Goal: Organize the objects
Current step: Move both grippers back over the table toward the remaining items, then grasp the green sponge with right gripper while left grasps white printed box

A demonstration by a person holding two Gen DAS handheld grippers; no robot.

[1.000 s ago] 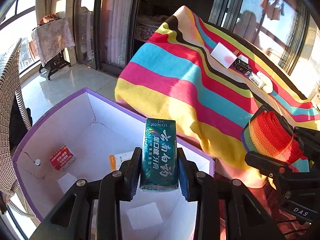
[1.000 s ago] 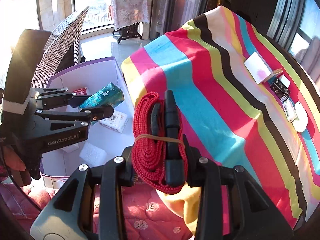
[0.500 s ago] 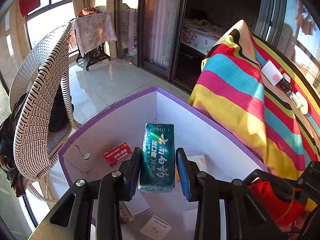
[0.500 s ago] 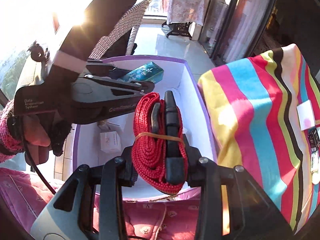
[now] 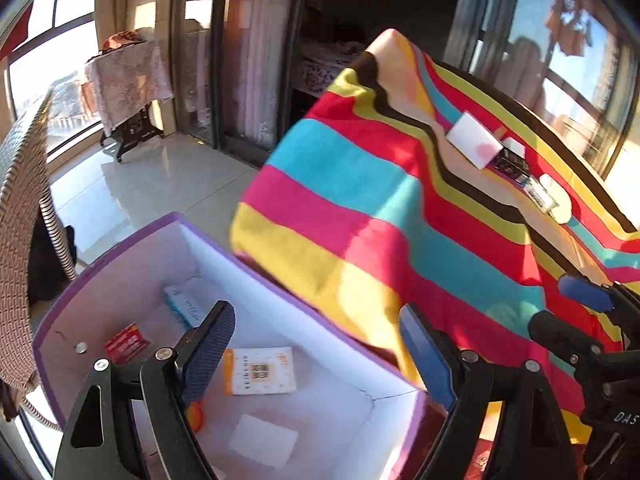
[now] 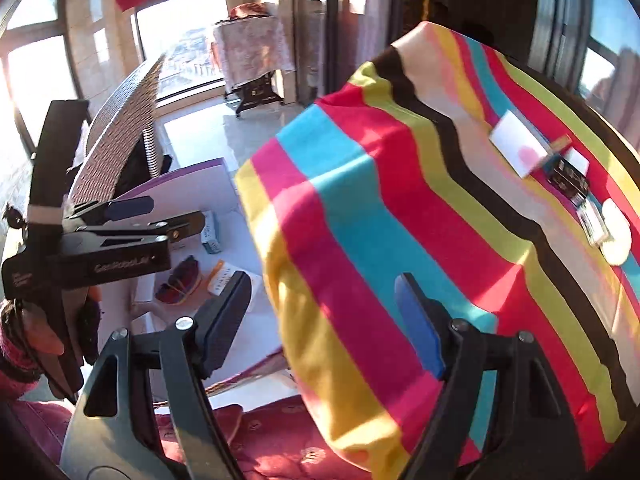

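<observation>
Left gripper point(image 5: 316, 354) hanging over purple-rimmed box point(image 5: 120, 248), jaws having just been opening, standing spread, nothing between. Right gripper point(image 6: 322, 316) likewise just spreading, empty. Red strap bundle point(image 6: 178, 286) lying on box floor, partly hidden behind left gripper. Teal carton point(image 5: 185, 309) resting near far wall, blurred. Remaining items point(image 5: 516, 164) sitting near striped cloth's point(image 5: 360, 208) far edge, hard to identify.

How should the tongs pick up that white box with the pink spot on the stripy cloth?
The white box lies flat on the striped cloth, with other small items crowded at its far end. Probably best: come from above and pinch its two long edges near the clear near end.
</observation>
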